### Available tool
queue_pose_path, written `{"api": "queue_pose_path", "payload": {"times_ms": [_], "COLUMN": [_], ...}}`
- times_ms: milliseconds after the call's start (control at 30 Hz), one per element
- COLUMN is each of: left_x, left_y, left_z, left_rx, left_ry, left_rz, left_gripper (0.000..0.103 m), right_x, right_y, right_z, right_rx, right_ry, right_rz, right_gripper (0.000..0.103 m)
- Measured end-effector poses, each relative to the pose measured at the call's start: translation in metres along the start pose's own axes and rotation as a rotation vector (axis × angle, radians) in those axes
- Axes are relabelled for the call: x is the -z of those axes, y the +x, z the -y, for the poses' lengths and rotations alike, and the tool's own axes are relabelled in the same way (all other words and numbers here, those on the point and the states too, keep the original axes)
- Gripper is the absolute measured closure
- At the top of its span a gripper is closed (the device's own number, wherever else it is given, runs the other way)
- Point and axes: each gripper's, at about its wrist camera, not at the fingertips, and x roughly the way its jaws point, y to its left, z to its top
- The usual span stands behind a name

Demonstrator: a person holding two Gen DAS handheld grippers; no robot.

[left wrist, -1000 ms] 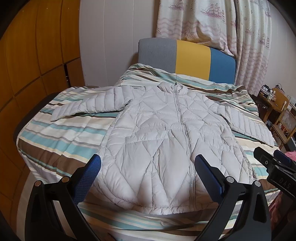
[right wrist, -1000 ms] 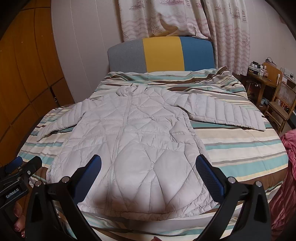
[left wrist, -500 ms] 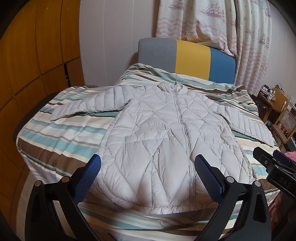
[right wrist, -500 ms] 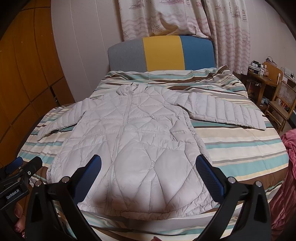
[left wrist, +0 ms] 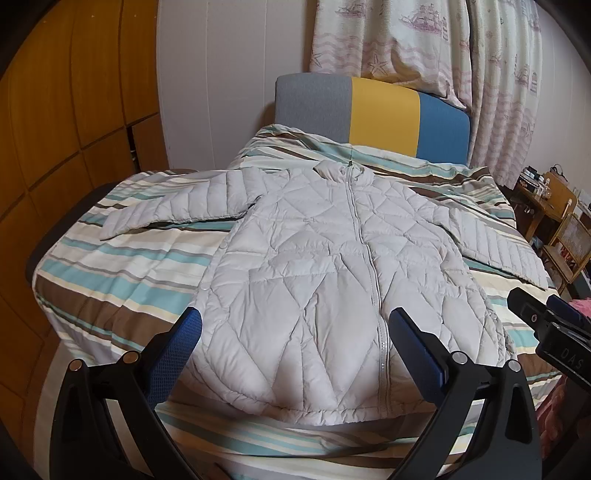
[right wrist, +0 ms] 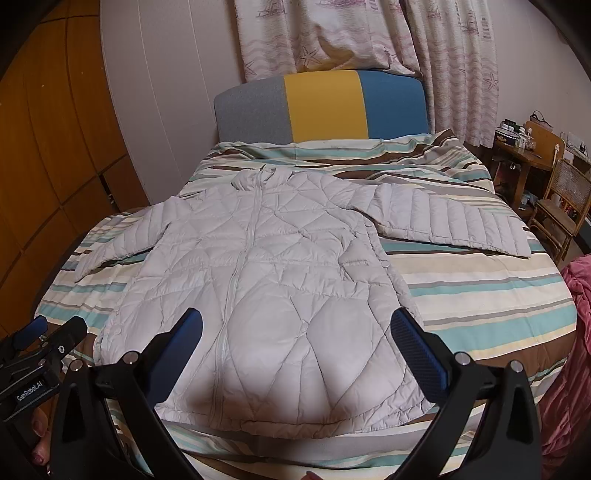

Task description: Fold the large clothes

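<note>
Jacket [left wrist: 332,280], pale quilted puffer, lies flat and zipped on the striped bed [left wrist: 122,295], sleeves spread, hem nearest. No fold made yet; looks like the pre-grasp step. Left tool [left wrist: 295,332] and right tool [right wrist: 295,332] hover above the hem, both wide open, gripping nothing. Next move likely calls for pinching a sleeve or side edge and carrying it across. Headboard [right wrist: 321,107], curtains [right wrist: 332,33], wooden chair [right wrist: 557,206] well clear; nothing blocks.

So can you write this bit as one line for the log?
step: before first fold | jacket: flat on bed, zipped, sleeves out | left gripper: open, empty | right gripper: open, empty
</note>
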Motion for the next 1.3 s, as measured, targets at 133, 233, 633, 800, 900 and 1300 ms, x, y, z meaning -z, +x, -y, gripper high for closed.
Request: {"api": "queue_pose_path", "payload": {"times_ms": [133,233,633,800,900,1300], "left_x": [0.001,0.002,0.004,0.005,0.004,0.000], "left_y": [0.000,0.000,0.001,0.003,0.005,0.016], "left_z": [0.001,0.002,0.002,0.004,0.005,0.006], "left_rx": [-0.001,0.000,0.000,0.002,0.003,0.000], "left_ry": [0.000,0.002,0.005,0.010,0.014,0.018], "left_rz": [-0.001,0.000,-0.008,-0.012,-0.022,-0.056], "left_gripper": [0.003,0.003,0.003,0.003,0.003,0.003], "right_x": [0.000,0.000,0.002,0.002,0.003,0.005], "right_y": [0.001,0.002,0.002,0.003,0.005,0.014], "right_z": [-0.001,-0.001,0.000,0.000,0.003,0.008], "right_rx": [-0.002,-0.002,-0.004,-0.002,-0.002,0.002], "right_ry": [-0.004,-0.002,-0.002,-0.004,-0.004,0.006], "right_rz": [-0.006,-0.003,-0.007,-0.011,-0.014,-0.030], "right_gripper": [0.002,0.002,0.002,0.002,0.002,0.002]}}
